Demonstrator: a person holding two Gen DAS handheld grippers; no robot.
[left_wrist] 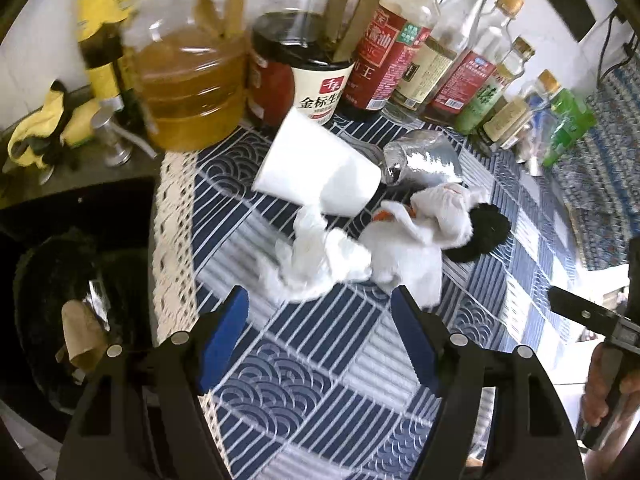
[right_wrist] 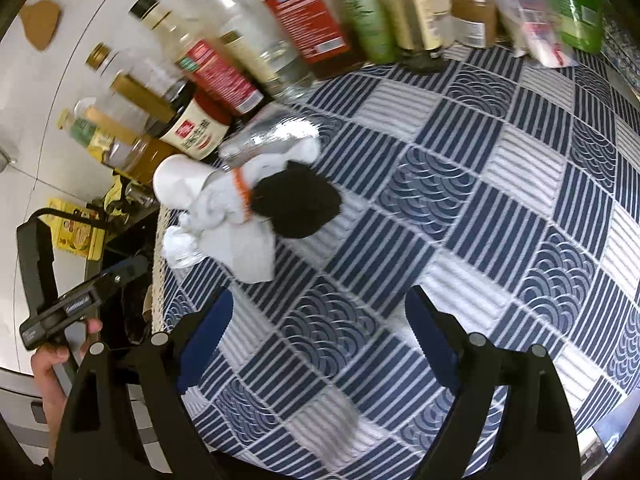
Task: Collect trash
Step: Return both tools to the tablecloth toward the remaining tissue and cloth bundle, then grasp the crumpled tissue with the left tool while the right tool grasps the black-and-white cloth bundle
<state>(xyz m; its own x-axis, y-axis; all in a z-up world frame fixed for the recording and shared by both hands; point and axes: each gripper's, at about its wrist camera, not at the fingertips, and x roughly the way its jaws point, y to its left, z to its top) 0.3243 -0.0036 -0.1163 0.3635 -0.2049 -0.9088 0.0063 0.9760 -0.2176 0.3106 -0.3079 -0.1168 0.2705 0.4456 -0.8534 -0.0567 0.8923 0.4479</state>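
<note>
Cup [left_wrist: 320, 168], one, tissues [left_wrist: 320, 264], two, pouch [left_wrist: 424, 160], one

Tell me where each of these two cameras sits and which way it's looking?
Left wrist view: sits on the left claw, looking steeply down at the white cup and crumpled tissues on the tablecloth; its blue-padded fingers show, plus the right claw at the edge.
Right wrist view: sits on the right claw, facing down at the same cloth; its fingers, the left claw and a hand show.
Shared: cup, tissues, black pad, bottles.
</note>
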